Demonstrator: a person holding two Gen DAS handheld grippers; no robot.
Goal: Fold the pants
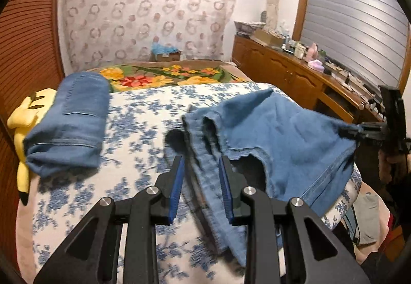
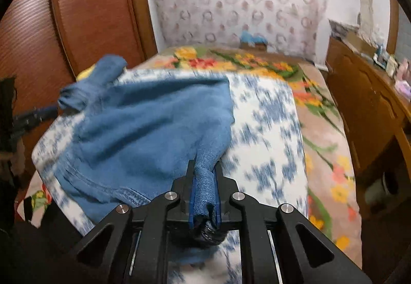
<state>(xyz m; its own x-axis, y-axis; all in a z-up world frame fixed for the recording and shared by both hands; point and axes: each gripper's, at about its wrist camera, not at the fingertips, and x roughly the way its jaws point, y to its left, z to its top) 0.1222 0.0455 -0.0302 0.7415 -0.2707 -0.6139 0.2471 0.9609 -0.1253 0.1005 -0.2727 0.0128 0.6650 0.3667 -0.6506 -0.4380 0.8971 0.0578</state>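
Note:
Blue denim pants [image 1: 282,129] hang stretched between my two grippers above the bed. In the left wrist view my left gripper [image 1: 200,159] has a bunched band of the denim running between its blue pads, and the cloth drapes down past its fingers. At the far right of that view my right gripper [image 1: 344,129] pinches the pants' other edge. The right wrist view shows the right gripper [image 2: 204,164] shut on a rolled fold of the pants [image 2: 143,124]. There the left gripper [image 2: 55,109] sits at the far left, gripping a gathered corner.
A second pair of jeans [image 1: 69,124] lies folded at the bed's left side, against a yellow plush toy [image 1: 25,114]. The blue-flowered sheet [image 1: 143,109] covers the near half of the bed, a bright floral blanket [image 1: 164,75] the far end. A cluttered wooden dresser [image 1: 282,70] runs along the right.

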